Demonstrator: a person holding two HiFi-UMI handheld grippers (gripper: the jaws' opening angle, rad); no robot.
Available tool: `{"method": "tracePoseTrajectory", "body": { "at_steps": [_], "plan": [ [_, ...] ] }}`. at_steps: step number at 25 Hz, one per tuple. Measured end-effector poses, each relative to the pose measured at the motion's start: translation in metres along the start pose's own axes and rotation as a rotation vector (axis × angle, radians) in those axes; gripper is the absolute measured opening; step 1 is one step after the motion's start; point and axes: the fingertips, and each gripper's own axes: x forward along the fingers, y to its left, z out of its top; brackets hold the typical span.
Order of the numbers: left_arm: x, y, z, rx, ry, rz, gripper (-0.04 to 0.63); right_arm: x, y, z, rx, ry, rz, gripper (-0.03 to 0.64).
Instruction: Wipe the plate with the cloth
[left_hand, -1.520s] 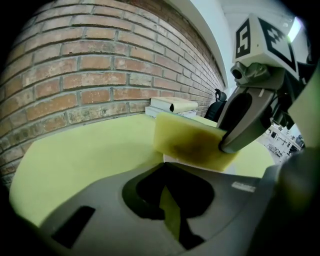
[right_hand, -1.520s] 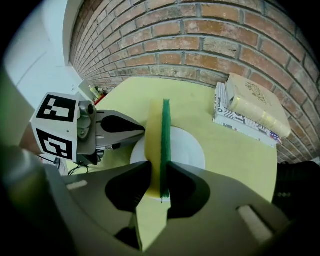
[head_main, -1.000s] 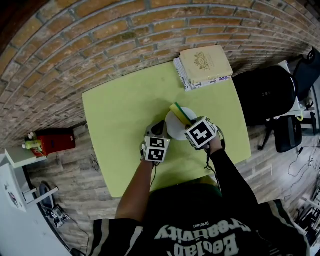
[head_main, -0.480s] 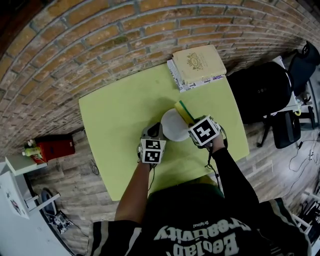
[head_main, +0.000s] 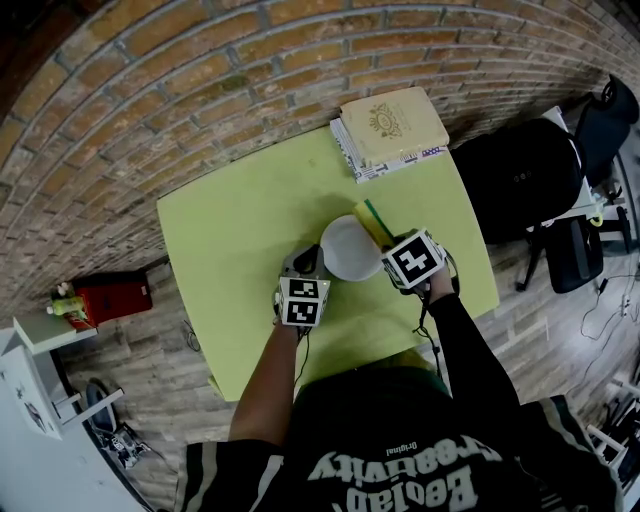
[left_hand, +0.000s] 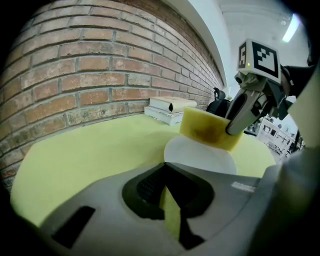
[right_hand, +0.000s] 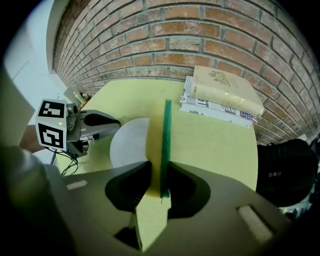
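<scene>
Just off the middle of the yellow-green table (head_main: 230, 230), the cloth (head_main: 372, 222) meets the white plate (head_main: 345, 250).
The right gripper (right_hand: 160, 182) pinches the cloth, a yellow pad with a green face, on edge at the plate's far right rim. The left gripper (left_hand: 169, 200) sits at the plate's near left rim, its jaws almost together with only a thin slit of table between them. Stacked books (head_main: 395, 130) lie at the table's far right corner.
</scene>
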Motion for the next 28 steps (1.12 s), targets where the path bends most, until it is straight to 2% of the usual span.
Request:
{"method": "tracePoseTrajectory", "body": {
  "at_steps": [4,9,14,19,21,23,25,28],
  "plan": [
    [0.001,0.002,-0.002,-0.011,0.010,0.001,0.009,-0.001,0.007,0.003,-0.023,-0.010,0.006,0.109],
    [0.003,0.007,-0.005,-0.084,0.038,-0.009,0.009,-0.001,0.033,0.007,-0.052,-0.035,0.071,0.112],
    [-0.004,0.006,-0.011,-0.084,0.057,-0.003,0.009,0.002,0.062,0.012,-0.098,-0.030,0.118,0.112],
    [-0.009,-0.001,-0.010,-0.116,0.021,-0.063,0.008,0.006,0.081,0.014,-0.129,-0.016,0.149,0.114],
    [-0.009,-0.004,-0.010,-0.108,0.018,-0.086,0.008,0.008,0.086,0.011,-0.140,0.002,0.158,0.114],
    [-0.008,-0.008,-0.013,-0.068,0.038,-0.096,0.008,0.012,0.089,0.008,-0.138,0.016,0.162,0.114],
    [-0.006,-0.011,-0.016,-0.037,0.049,-0.088,0.008,0.012,0.089,0.008,-0.138,0.021,0.159,0.114],
    [-0.004,-0.009,-0.015,-0.034,0.034,-0.074,0.008,0.012,0.090,0.009,-0.142,0.027,0.152,0.113]
  ]
}}
